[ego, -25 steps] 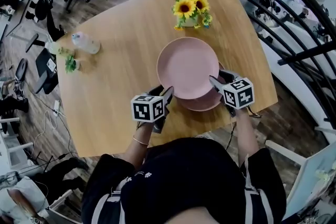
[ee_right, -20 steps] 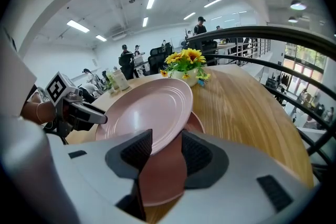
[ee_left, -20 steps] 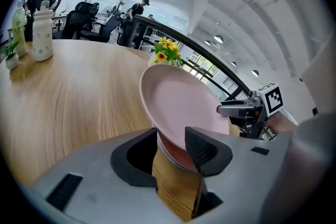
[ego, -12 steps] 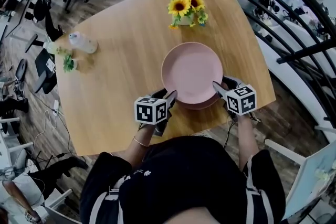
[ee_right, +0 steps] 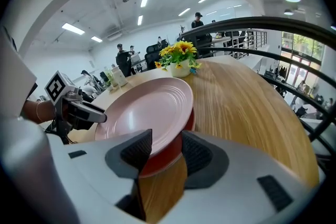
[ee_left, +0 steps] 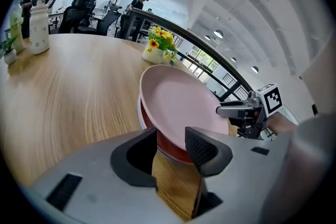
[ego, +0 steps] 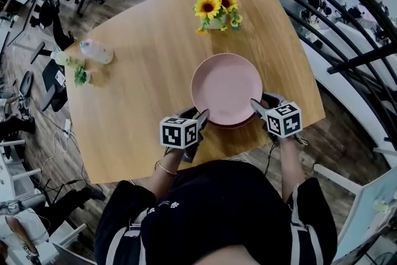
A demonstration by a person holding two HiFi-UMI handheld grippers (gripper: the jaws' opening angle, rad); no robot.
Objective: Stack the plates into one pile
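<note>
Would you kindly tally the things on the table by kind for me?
Plates: 2 (pink plate, red plate)
Bottles: 2 (white bottle, green bottle)
Plants: 2 (sunflowers, small plant)
Total: 6

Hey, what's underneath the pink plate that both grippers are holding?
A red plate lies under the pink plate, on the wooden table. Only its near edge shows; the rest is covered, so whether more plates lie below it cannot be told.

No lettering, label or number can be read anywhere.
</note>
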